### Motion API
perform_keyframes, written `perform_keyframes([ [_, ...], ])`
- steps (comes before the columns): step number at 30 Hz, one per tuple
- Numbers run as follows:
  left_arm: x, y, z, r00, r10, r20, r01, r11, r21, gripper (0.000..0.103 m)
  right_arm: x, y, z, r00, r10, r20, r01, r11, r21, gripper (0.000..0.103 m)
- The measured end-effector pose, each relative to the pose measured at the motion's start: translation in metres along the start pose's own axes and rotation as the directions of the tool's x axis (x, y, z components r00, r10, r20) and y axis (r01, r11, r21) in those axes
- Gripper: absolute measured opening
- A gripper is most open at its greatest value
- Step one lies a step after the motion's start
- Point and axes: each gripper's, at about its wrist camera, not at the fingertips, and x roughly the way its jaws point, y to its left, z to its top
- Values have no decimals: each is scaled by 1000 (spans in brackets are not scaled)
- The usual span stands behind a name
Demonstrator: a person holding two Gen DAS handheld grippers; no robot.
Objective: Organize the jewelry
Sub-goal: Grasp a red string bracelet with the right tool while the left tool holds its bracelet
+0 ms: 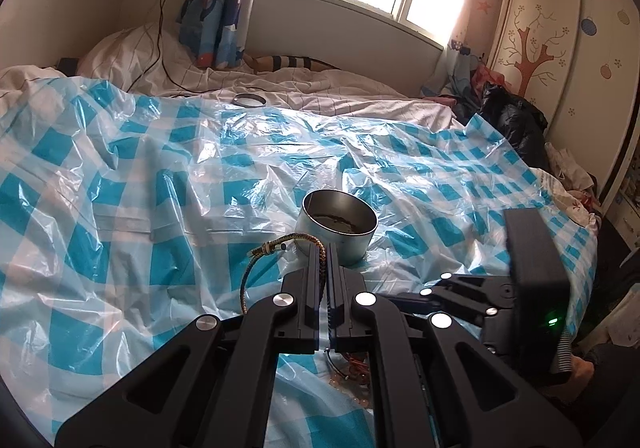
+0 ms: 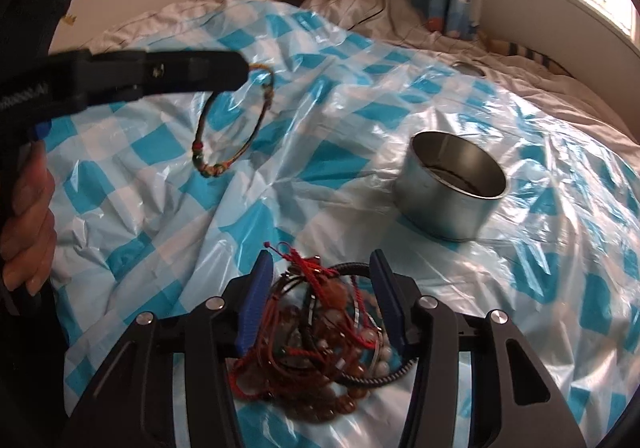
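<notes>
My left gripper (image 1: 325, 248) is shut on a braided olive-and-yellow cord bracelet (image 1: 256, 264), which hangs in a loop off its tips. In the right wrist view the same left gripper (image 2: 242, 68) reaches in from the left, with the bracelet (image 2: 234, 124) dangling above the sheet. An open round metal tin (image 1: 338, 222) stands just beyond those tips. My right gripper (image 2: 322, 272) is open, its blue pads (image 2: 256, 296) on either side of a tangled pile of red cords and bead bracelets (image 2: 320, 332). The pads do not visibly press on the pile.
A crinkled blue-and-white checked plastic sheet (image 2: 540, 248) covers the bed. The tin (image 2: 452, 184) sits to the right of the pile, and its lid (image 1: 249, 99) lies far back near the pillows. A hand (image 2: 28, 216) holds the left gripper's handle. Clothes are heaped by the wardrobe (image 1: 508, 116).
</notes>
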Motion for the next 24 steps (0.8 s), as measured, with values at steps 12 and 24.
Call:
perform_keyframes([
  [12,2,-1,1,1000,-4,-1,4,1000,-1,3,-19,-42,-4,981,158,111,-180,956,232,5],
  [24,5,-1,1,1000,-12,2,12,1000,1,3,-45,-106,-18,843,363,396,-530,684,501,5],
])
